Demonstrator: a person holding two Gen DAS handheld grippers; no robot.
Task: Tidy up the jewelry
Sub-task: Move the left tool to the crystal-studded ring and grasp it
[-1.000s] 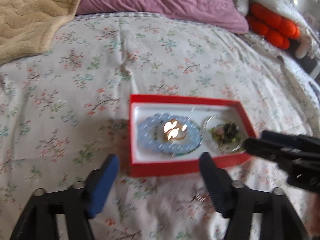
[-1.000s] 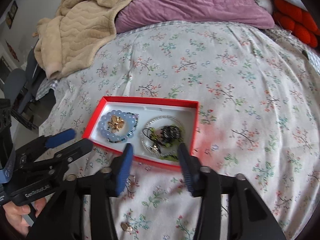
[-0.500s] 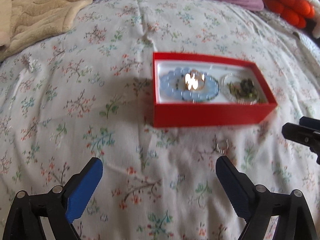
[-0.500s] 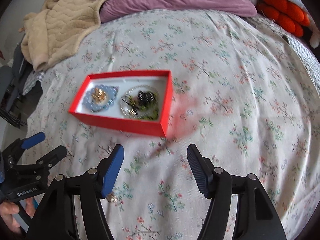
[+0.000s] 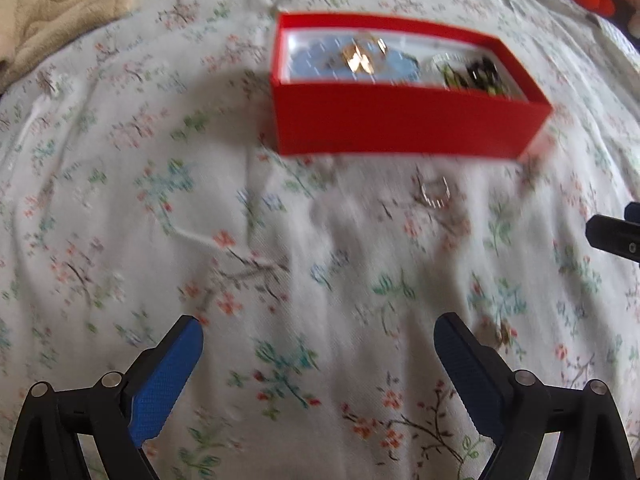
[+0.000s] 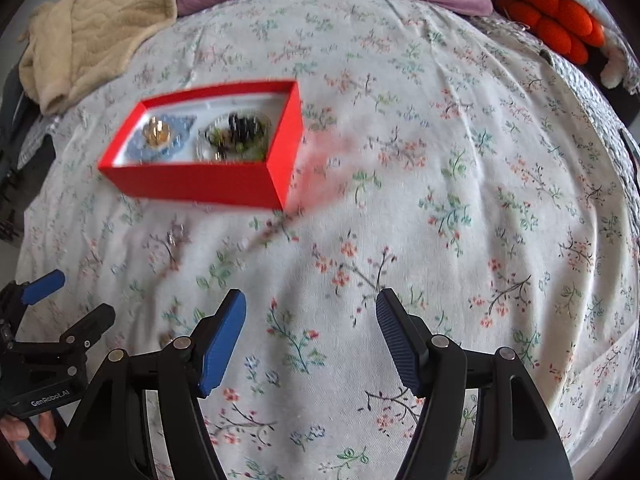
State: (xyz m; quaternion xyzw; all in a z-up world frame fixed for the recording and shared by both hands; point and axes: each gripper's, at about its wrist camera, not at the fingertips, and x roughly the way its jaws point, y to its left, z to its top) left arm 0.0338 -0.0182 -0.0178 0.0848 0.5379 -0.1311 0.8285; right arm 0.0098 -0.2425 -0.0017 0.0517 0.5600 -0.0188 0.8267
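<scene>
The box (image 6: 208,178) sits on the bed (image 6: 440,200); a ring (image 5: 435,193) lies just before it, a blanket (image 6: 92,36) behind-left.

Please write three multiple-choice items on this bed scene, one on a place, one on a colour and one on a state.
1. Where does the loose silver ring lie?
A. inside the box
B. on the floral sheet, in front of the box
C. between the left gripper's fingers

2. What colour is the jewelry box on the outside?
A. red
B. blue
C. beige

3. How do the two grippers stand?
A. both shut on jewelry
B. left open, right shut on a ring
C. both open and holding nothing

Answers:
1 B: the ring rests on the sheet just before the box's near wall.
2 A: its walls are plain red in both views.
3 C: the left gripper and right gripper each show a wide gap with only sheet between the fingers.
</scene>
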